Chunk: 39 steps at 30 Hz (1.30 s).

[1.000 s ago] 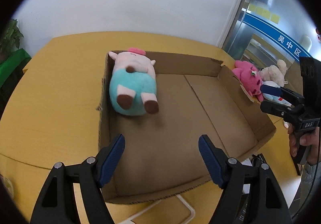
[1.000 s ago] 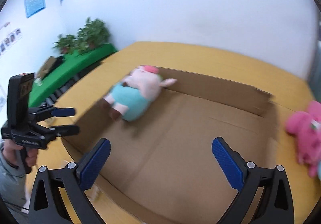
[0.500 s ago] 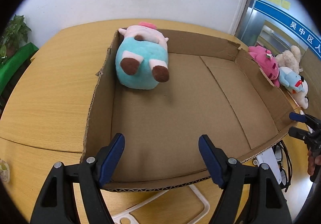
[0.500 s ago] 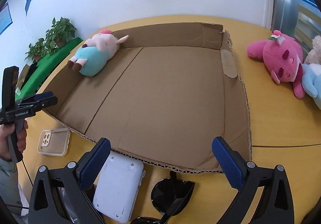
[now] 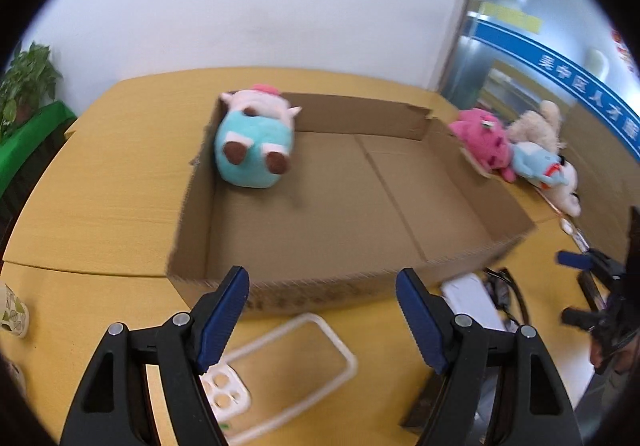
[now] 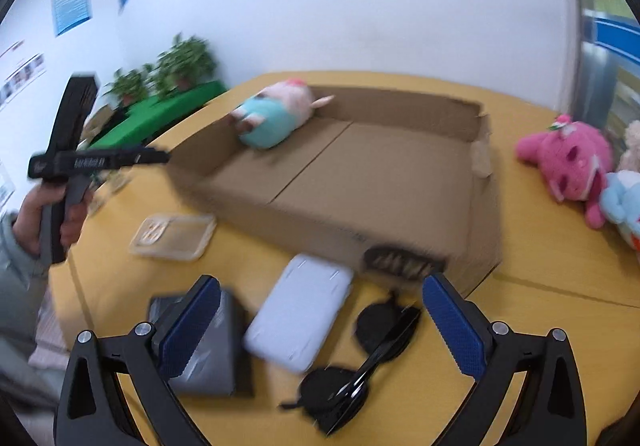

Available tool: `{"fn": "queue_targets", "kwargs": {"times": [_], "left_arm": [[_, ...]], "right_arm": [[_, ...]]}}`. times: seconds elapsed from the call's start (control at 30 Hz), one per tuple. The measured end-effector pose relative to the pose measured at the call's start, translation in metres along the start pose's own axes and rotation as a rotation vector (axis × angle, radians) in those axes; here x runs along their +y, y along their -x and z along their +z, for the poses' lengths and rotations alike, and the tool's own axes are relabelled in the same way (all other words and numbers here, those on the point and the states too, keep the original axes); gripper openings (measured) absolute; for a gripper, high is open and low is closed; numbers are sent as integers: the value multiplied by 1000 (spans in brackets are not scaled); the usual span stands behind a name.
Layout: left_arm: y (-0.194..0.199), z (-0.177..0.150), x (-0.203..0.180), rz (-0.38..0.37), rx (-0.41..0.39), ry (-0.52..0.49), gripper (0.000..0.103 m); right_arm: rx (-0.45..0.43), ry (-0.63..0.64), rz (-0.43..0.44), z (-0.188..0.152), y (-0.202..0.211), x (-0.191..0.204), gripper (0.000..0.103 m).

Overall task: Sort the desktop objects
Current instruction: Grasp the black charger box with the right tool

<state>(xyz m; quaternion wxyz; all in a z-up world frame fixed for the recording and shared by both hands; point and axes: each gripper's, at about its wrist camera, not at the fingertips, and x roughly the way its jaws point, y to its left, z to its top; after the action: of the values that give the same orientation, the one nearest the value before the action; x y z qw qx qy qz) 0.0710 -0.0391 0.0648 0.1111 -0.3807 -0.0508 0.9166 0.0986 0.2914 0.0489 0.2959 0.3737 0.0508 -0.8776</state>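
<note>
A shallow cardboard box (image 5: 460, 266) (image 6: 304, 218) sits on the yellow table, with a teal and pink plush pig (image 5: 256, 144) (image 6: 274, 114) in its far left corner. My left gripper (image 5: 322, 316) is open and empty, held in front of the box above a clear phone case (image 5: 288, 366) (image 6: 174, 236). My right gripper (image 6: 320, 330) is open and empty above a white case (image 6: 298, 320) and black sunglasses (image 6: 360, 358). A pink plush (image 6: 568, 158) (image 5: 482, 142) lies right of the box.
A grey box (image 6: 212, 350) lies at the near left in the right wrist view. A blue plush (image 5: 538, 164) and a beige plush (image 5: 538, 124) lie beside the pink one. Potted plants (image 6: 176, 66) stand on a green surface beyond the table.
Both grippers have pulled back from over the box toward the near table edge. The phone case, white case and sunglasses now lie under them. Both stay open.
</note>
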Motion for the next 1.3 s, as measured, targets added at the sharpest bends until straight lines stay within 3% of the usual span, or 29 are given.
{"fn": "queue_targets", "kwargs": {"times": [0.1,0.23,0.33,0.53,0.63,0.8,0.9,1.17,1.3], "left_arm": [[5,-24,-18,-94,31,-2,76],[-11,-56,-38,-156,113,11,76],[-23,-74,-41,-215,166,76,76],[-33,-93,-30,-262,219,174,74],[-36,-100,-25,-257,241,200,70],[-48,-107,-25,-302,286,211,66],[-55,-108,-30,-332,308,213,64],[-50,-95,-34,-271,261,155,63],[-33,-67,-39,-279,167,120,62]], "right_arm": [[57,55,45,-24,-7,20,103],[137,117,143,-46,-26,44,103],[181,164,171,-52,-41,62,103],[228,208,279,-59,-72,104,103],[205,211,391,-62,-70,118,101],[218,176,317,-66,-82,111,101],[238,201,299,-71,-91,120,89],[184,211,217,-63,-93,129,87],[107,199,203,-40,-74,120,87]]}}
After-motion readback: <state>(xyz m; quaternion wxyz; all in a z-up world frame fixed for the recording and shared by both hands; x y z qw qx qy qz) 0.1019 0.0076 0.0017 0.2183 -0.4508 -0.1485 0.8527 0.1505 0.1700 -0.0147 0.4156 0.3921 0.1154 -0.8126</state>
